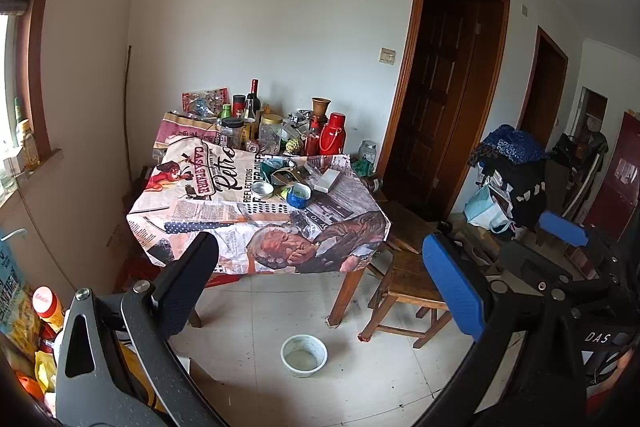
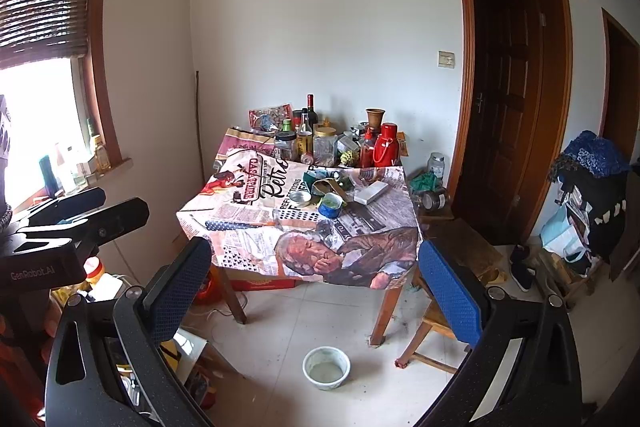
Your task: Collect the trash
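facing the bench [image 1: 224, 211] from well back, both tongs up off the floor and holding nothing. left tongs [image 1: 320, 279]: spread wide, one black pad and one blue pad, bare gap between them. right tongs [image 2: 316, 287]: likewise wide, gap bare; they also show at the right edge of the left wrist view.

bench carries a printed newspaper-pattern cloth [image 2: 248, 223]. trash candidates lie on the far-right part of the cloth: blue tape roll [image 1: 299, 195], shallow round tin [image 1: 262, 189] just left of it, flat white box [image 1: 327, 180] to its right, crumpled green wrapper [image 1: 282, 173] behind. all sit well beyond the tips of both tongs, above and between the pads in each view. none touched.

back edge of bench: crowd of jars and bottles, red flask [image 2: 386, 147] at right. on the floor tiles, nearer the tongs than the bench things: white bowl [image 2: 326, 367], upright, just beside the bench leg. wooden stool [image 1: 408, 287] right of the bench.
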A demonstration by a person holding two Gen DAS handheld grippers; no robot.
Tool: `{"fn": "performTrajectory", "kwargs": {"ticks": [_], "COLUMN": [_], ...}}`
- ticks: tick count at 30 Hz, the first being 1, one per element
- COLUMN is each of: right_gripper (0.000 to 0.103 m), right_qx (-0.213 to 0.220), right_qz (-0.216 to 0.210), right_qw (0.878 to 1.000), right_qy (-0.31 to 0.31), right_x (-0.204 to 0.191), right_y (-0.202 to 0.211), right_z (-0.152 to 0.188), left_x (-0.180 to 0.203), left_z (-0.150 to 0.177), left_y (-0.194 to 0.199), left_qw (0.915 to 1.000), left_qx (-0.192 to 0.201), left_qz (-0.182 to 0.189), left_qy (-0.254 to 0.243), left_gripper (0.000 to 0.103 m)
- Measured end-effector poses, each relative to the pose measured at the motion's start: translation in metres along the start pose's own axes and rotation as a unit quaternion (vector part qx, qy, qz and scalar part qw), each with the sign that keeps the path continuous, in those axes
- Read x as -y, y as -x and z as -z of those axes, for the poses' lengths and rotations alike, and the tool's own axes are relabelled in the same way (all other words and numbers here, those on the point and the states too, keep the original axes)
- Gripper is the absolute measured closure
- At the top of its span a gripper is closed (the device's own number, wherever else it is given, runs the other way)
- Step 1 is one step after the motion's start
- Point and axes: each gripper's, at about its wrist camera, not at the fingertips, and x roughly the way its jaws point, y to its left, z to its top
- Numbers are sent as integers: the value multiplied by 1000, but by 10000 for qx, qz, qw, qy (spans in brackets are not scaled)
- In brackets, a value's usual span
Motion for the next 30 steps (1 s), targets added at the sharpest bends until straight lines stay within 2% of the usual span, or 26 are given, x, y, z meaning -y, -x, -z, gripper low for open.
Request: {"fn": "performTrajectory", "kwargs": {"ticks": [30], "right_gripper": [0], "right_qx": [-38], "right_qz": [-81], "right_qw": [10000], "right_qy": [23], "right_x": [2], "right_y": [-8], "right_z": [2], "left_x": [6], "left_z": [0], "left_y": [-14], "left_qw": [9999], "left_qx": [-110], "left_qz": [111], "left_qy": [31], "left_gripper": [0]}}
